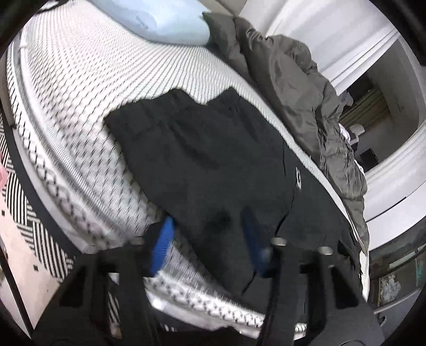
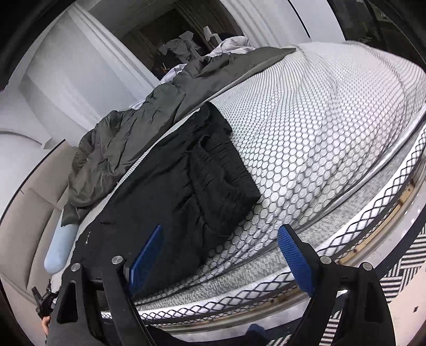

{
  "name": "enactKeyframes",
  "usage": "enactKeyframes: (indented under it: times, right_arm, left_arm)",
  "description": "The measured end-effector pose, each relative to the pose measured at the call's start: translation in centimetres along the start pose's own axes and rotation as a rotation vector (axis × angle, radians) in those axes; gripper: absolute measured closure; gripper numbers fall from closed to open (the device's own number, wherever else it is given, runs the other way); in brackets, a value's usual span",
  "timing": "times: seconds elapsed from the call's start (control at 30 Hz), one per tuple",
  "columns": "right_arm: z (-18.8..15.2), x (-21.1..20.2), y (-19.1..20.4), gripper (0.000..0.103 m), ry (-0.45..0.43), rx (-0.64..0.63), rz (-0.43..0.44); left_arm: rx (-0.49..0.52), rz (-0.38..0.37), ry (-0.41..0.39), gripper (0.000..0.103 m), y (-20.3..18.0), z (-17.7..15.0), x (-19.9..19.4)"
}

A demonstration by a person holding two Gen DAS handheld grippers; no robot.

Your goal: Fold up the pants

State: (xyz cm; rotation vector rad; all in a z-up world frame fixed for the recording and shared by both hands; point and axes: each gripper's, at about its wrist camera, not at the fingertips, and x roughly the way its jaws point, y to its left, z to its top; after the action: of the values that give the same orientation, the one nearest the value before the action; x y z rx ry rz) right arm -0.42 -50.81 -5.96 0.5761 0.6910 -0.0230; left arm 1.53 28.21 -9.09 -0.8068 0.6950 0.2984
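Left wrist view: black pants (image 1: 213,149) laid flat on mattress (image 1: 80,87), from centre toward 5 o'clock. Left gripper (image 1: 207,234) straddling near pants edge; grip not determinable, image blurred.

Right wrist view: pants (image 2: 170,191) at centre. Right gripper (image 2: 221,255) spread wide, nothing pinched. Grey blanket (image 2: 119,138) at 10 o'clock.

A white mattress with a black honeycomb-patterned cover (image 2: 319,127) carries three things — black fabric pants (image 2: 165,191) laid flat, a crumpled grey-green blanket (image 1: 300,93), and a pale blue pillow (image 1: 165,21).
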Motion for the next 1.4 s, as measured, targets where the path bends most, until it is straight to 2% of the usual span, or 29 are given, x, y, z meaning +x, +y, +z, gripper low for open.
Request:
enactKeyframes:
  times: [0.07,0.1,0.2,0.27,0.33,0.37,0.4,0.43,0.5,0.57,0.7,0.87,1.0,1.17,1.3,1.4]
  right_arm:
    - [0.1,0.4,-0.2,0.016,0.006,0.015,0.002]
    - [0.0,0.5,-0.3,0.016,0.010,0.022,-0.003]
    - [0.0,1.1,-0.9,0.018,0.009,0.051,0.015]
    - [0.2,2.0,-0.8,0.028,0.010,0.058,0.058]
    - [0.7,2.5,0.2,0.035,-0.012,0.050,0.042]
    - [1.0,2.7,0.8,0.042,-0.026,0.038,0.030]
    - [1.3,3.0,1.4,0.054,-0.039,0.029,-0.012]
    - [1.5,3.5,1.6,0.070,-0.029,0.035,-0.035]
    - [1.5,4.6,1.7,0.087,0.003,0.048,-0.025]
    - [1.3,4.2,2.0,0.089,-0.013,0.024,-0.029]
    - [0.3,-0.1,0.4,0.090,-0.109,0.037,-0.006]
    - [-0.6,1.1,-2.2,0.090,-0.039,0.122,-0.032]
    - [-0.4,0.4,-1.6,0.090,-0.074,0.111,-0.015]
    - [-0.2,0.1,-2.1,0.090,-0.066,0.118,-0.002]
    - [0.0,-0.1,-1.9,0.090,-0.071,0.122,-0.002]
    - [1.0,-1.9,-0.4,0.090,-0.123,0.072,0.016]
  left_arm:
    - [0.010,0.017,-0.025,0.089,-0.4,0.4,0.3]
    - [0.014,0.018,-0.043,0.095,-0.6,0.5,0.4]
    - [0.010,0.007,-0.074,0.100,-0.9,0.9,0.4]
    - [0.001,-0.004,-0.082,0.101,-1.2,1.1,0.4]
    - [0.003,-0.007,-0.093,0.101,-1.7,1.3,0.1]
    - [0.009,-0.005,-0.100,0.101,-1.8,1.3,-0.1]
    - [0.012,-0.006,-0.100,0.101,-1.9,1.3,-0.2]
    - [0.013,-0.007,-0.096,0.101,-1.8,1.4,-0.1]
    - [0.003,-0.008,-0.086,0.101,-1.5,1.3,0.1]
    - [-0.006,-0.004,-0.084,0.101,-1.2,1.1,0.2]
    - [-0.002,-0.012,-0.053,0.101,-0.7,0.7,1.0]
    - [0.014,0.004,-0.045,0.101,-1.4,0.4,2.2]
    - [0.010,-0.007,-0.044,0.101,-1.3,0.4,1.9]
    - [0.047,0.014,-0.055,0.101,-2.1,0.2,1.4]
    - [0.051,-0.006,-0.074,0.101,-2.7,0.9,0.3]
    - [0.064,-0.040,-0.100,0.101,-3.8,1.9,-1.0]
